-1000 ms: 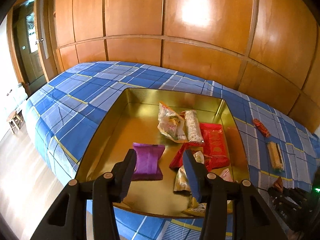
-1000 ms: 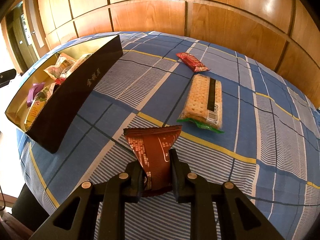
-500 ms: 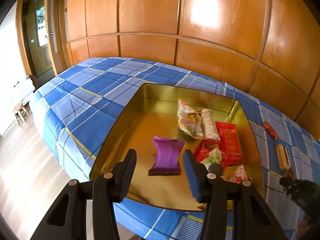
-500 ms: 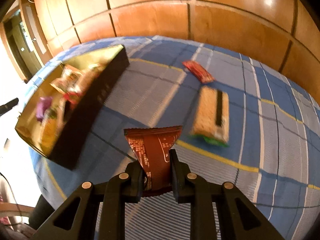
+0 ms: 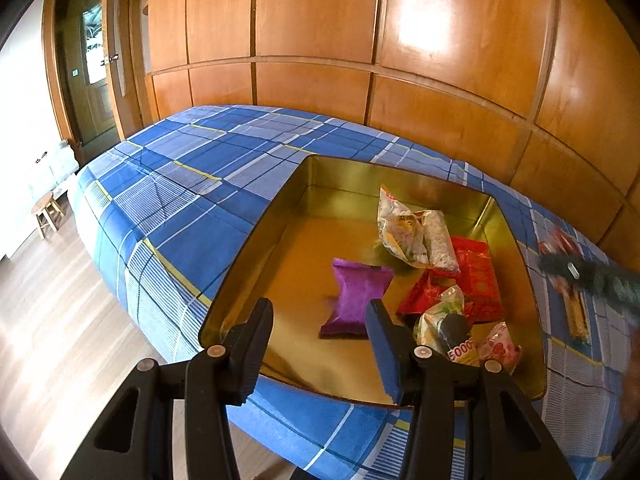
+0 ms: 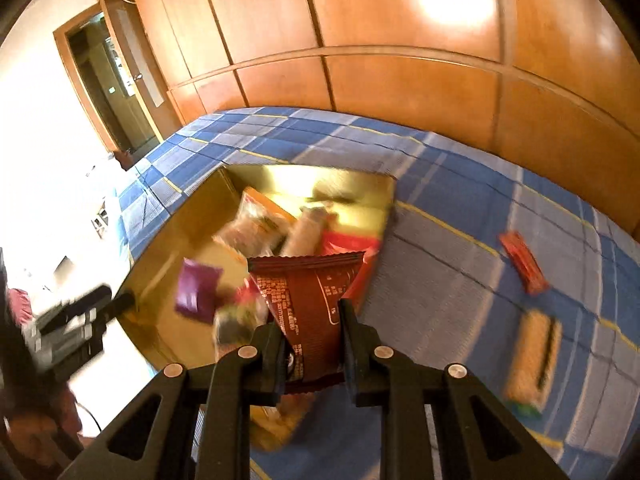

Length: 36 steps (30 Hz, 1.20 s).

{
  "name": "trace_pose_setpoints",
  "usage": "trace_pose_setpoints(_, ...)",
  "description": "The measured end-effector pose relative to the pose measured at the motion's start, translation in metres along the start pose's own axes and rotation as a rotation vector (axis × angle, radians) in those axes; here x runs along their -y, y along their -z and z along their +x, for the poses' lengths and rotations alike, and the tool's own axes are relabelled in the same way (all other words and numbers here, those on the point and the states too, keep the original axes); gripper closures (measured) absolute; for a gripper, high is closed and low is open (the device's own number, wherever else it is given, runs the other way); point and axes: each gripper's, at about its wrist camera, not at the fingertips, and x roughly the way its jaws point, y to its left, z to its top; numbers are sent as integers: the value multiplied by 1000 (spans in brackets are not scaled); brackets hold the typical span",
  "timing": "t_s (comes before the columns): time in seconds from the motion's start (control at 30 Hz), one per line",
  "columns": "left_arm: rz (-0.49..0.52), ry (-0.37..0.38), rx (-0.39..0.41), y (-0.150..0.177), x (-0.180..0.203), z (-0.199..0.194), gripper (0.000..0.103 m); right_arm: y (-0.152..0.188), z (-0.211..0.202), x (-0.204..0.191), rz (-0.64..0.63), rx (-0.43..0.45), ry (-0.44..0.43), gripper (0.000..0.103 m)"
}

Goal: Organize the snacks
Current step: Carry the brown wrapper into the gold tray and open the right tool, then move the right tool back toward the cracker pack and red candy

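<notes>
In the left wrist view, the left gripper hangs with its jaws moderately apart and nothing between them, over the near edge of a gold tin that lies on a bed with a blue plaid bedspread. Inside the tin, a purple packet lies at about 12 o'clock from the gripper, just beyond its fingertips. At 1 o'clock from that packet sit a clear bag of snacks and a pale wrapped bar touching each other, with red packets under and beside them. At 3 o'clock from the purple packet, a greenish packet and a pink one lie near the tin's right wall. At 3 o'clock of the frame the blurred right gripper reaches in above the bedspread, past the tin's right wall. Wooden wall panels rise behind the bed. In the right wrist view, which is blurred, the right gripper is clamped narrowly on a dark red snack packet, whose crimped top stands up at 12 o'clock from the jaws, in front of the gold tin. The purple packet shows in the tin at 10 o'clock from the gripper. On the bedspread outside the tin, a red bar lies at 2 o'clock and a cracker pack at 3 o'clock, well apart from the tin. The left gripper shows at 9 o'clock by the tin's edge.
</notes>
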Motion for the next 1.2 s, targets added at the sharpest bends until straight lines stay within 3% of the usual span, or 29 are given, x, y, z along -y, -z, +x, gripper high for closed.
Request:
trace_pose_setpoints(0.2, 4, 4, -4, 2, -1, 1, 54, -41, 60, -17, 10, -97, 7, 77)
trace_pose_setpoints(0.3, -1, -6, -12, 3, -4, 2, 54, -40, 72, -29, -53, -101, 115, 75)
trace_pose_setpoints(0.37, -11, -8, -10, 3, -6, 2, 54, -35, 71, -30, -47, -96, 70, 75)
trace_pose_setpoints(0.87, 43, 23, 11, 1, 13, -8, 54, -3, 6, 9, 54, 33, 66, 74)
trace_pose_setpoints(1.2, 110, 57, 40, -4, 40, -18, 54, 57, -37, 79, 174, 24, 197, 74)
